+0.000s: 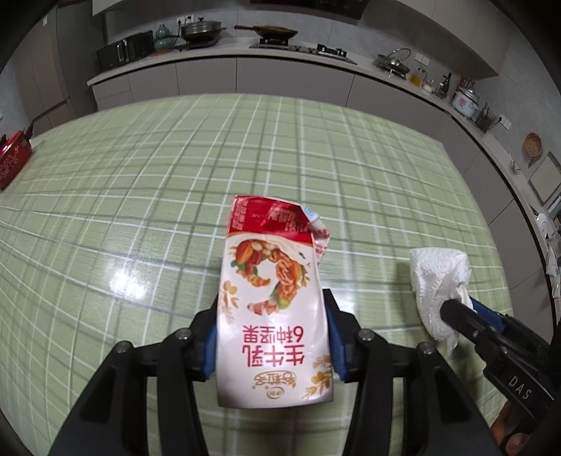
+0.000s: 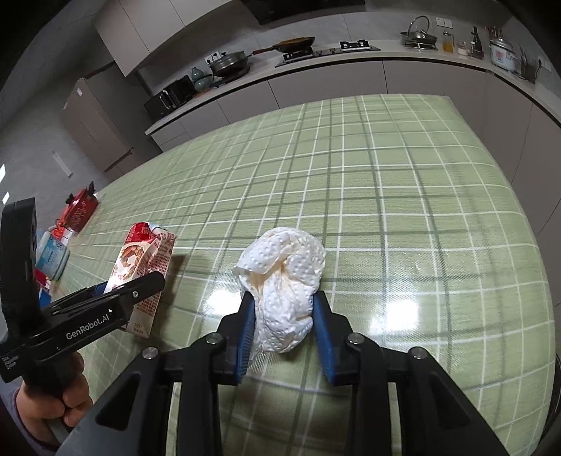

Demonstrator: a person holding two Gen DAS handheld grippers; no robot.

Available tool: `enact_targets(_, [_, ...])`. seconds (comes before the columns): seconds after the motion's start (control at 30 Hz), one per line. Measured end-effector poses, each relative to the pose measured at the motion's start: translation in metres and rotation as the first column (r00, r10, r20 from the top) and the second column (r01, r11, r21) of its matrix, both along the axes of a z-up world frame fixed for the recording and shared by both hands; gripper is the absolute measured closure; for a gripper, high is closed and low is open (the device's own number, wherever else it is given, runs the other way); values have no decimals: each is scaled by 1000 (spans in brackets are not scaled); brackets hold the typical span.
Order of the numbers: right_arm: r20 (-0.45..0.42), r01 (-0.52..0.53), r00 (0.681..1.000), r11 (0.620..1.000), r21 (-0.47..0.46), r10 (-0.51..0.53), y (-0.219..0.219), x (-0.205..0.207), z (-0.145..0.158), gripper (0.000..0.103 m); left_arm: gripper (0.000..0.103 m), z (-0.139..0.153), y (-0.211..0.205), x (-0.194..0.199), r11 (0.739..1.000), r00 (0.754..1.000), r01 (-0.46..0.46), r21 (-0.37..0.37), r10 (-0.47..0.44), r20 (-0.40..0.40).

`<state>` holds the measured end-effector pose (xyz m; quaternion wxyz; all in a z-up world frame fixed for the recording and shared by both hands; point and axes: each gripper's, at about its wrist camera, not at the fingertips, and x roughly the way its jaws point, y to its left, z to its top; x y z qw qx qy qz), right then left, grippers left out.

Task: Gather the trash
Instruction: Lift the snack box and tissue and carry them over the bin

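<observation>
Left tongs (image 1: 271, 336) clamp a milk carton (image 1: 271, 298) (flattened); right tongs (image 2: 283, 326) pinch a crumpled paper towel (image 2: 284, 280) above the desk (image 2: 403, 210).

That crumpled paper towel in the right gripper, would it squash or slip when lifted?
The paper towel is probably very light and floppy: it is loosely wadded and embossed. It likely squashes between the right hand-held gripper's blue pads rather than slipping. A loose flap may dangle.

a home kitchen: gas hob (image 1: 301, 49) with wok (image 1: 275, 32), rice cooker (image 1: 465, 100), microwave (image 1: 124, 52), checked tablecloth (image 1: 280, 147)
</observation>
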<state>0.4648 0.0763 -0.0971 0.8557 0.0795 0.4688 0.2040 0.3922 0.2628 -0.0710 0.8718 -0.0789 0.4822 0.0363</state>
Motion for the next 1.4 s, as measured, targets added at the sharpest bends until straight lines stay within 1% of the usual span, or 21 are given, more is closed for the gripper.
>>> enact_targets(0.13, [29, -30, 999, 999, 19, 30, -18, -16, 13, 69, 53, 13, -21, -19, 1000, 1000, -15, 3, 15, 25])
enact_targets(0.33, [49, -52, 998, 998, 43, 50, -64, -47, 32, 69, 53, 27, -62, -48, 1000, 999, -11, -22, 12, 43])
enact_targets(0.43, [56, -13, 998, 998, 62, 10, -92, -71, 42, 69, 53, 33, -81, -62, 999, 999, 21, -34, -20, 43])
enact_targets(0.6, [61, 72, 995, 994, 85, -77, -125, -114, 47, 69, 53, 36, -107, -83, 993, 992, 111, -37, -109, 64])
enact_targets(0.7, [36, 128, 991, 988, 91, -132, -141, -142, 45, 69, 53, 32, -118, -96, 986, 987, 155, -66, -151, 60])
enact_targets(0.8, [11, 159, 987, 985, 73, -160, -154, -171, 39, 69, 53, 28, -131, -110, 979, 981, 189, -81, -185, 56])
enact_targets(0.87, [-7, 178, 984, 981, 81, -178, -163, -186, 38, 69, 53, 27, -142, -120, 974, 979, 204, -98, -201, 43])
enact_targets(1.0, [-1, 209, 978, 974, 83, -210, -186, -209, 42, 69, 53, 33, -177, -138, 964, 969, 246, -100, -242, 44])
enact_targets(1.17, [5, 244, 970, 966, 90, -245, -231, -224, 45, 69, 53, 43, -224, -146, 954, 959, 282, -99, -277, 63])
enact_targets(1.3, [2, 259, 965, 961, 99, -261, -279, -231, 42, 69, 53, 43, -270, -147, 952, 956, 292, -92, -286, 69])
enact_targets(1.4, [2, 254, 967, 963, 93, -255, -324, -231, 35, 69, 53, 37, -305, -146, 959, 962, 269, -90, -264, 65])
